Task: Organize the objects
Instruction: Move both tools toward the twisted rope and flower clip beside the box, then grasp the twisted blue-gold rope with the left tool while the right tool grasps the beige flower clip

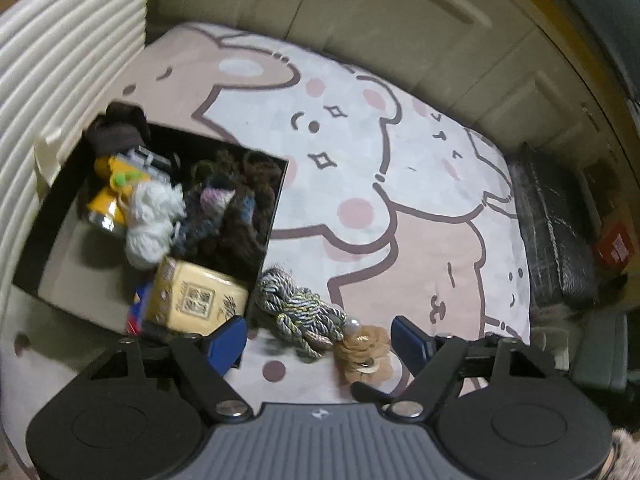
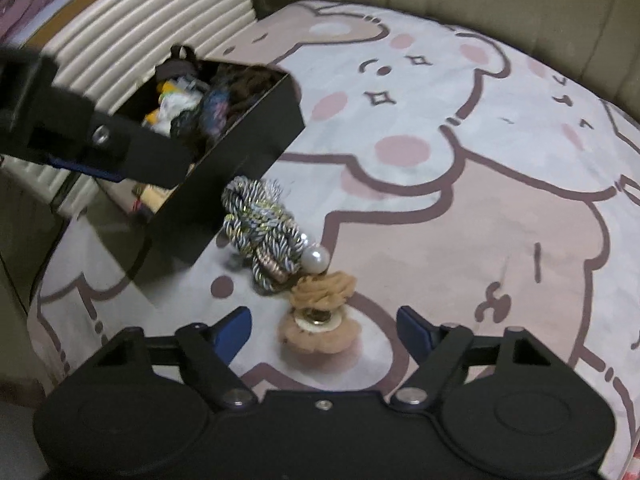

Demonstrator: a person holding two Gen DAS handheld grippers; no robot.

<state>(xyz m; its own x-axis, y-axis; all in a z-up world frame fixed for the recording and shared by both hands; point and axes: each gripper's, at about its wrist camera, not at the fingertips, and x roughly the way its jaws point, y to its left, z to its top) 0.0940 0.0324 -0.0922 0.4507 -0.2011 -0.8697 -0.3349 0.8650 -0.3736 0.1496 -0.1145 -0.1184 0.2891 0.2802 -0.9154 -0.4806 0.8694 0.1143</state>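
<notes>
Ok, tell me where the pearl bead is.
The pearl bead lies on the cartoon rug, between the twisted rope bundle and the tan flower piece, just right of the black box.

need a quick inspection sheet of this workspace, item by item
surface: cartoon bear mat, mostly bare
job's things: black box at the mat's left edge, part filled with yarn, a yellow item and a tan carton; braided cord with a pearl lies on the mat beside the box; beige flower piece next to the cord
clutter: nothing seen on the mat beyond these
grippers: left gripper open over cord and flower; right gripper open over the flower; neither touching
cables: nothing seen
surroundings: ribbed white panel behind the box, beige panelled wall, dark block at the mat's right
</notes>
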